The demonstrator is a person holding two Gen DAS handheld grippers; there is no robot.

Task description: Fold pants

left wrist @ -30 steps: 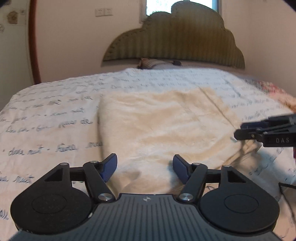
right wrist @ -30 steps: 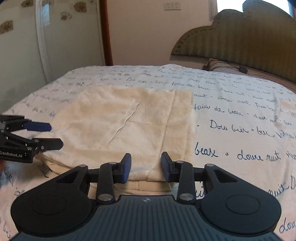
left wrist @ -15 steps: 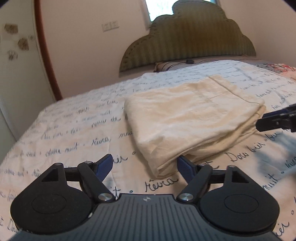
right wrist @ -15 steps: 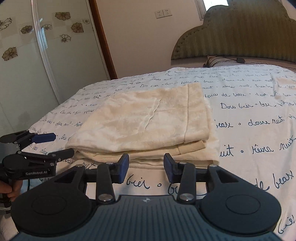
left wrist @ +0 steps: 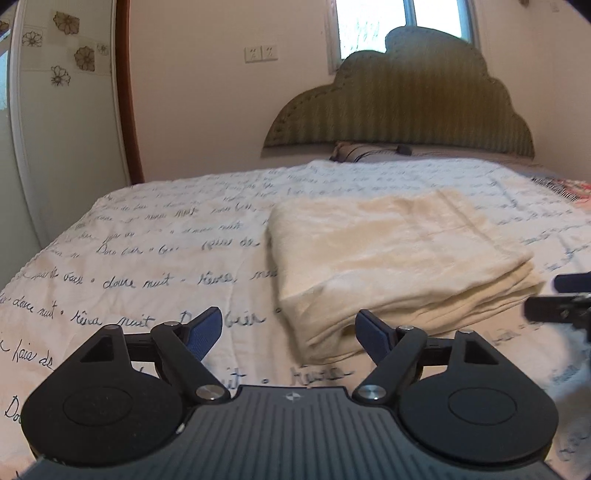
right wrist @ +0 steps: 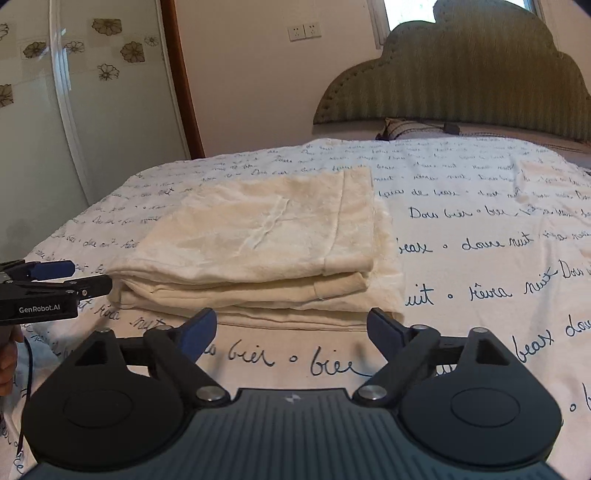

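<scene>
Lying on the bed cover [right wrist: 480, 229] near the middle of both pictures is one pair of cream pants [right wrist: 266, 236], folded into a flat stack; how many layers it has is hard to count, because the edges bunch together at the front. The left gripper [left wrist: 288, 332] sits at the bottom of the left wrist view with its two blue fingers [left wrist: 205, 330] spread wide and opening, and nothing is pinched; the near corner of the pants lies between them but the pads do not touch it. The right gripper [right wrist: 291, 330] sits at the bottom of the right wrist view, its two fingers also spread wide and opening, with only the cover and its blue writing between them, and the pants lie just past the tips. In the left wrist view the other gripper pokes in at the right edge, blurry and cut off. In the right wrist view the other gripper shows at the left edge with a white label, and a bit of a hand [right wrist: 7, 360] is cut off below it. One green headboard [right wrist: 461, 74] stands at the top right, its top cut by the frame. One pillow [left wrist: 354, 152] peeks out below it, mostly hidden. One window [left wrist: 402, 26] is only partly seen. Two wall sockets [right wrist: 304, 31] sit side by side.
</scene>
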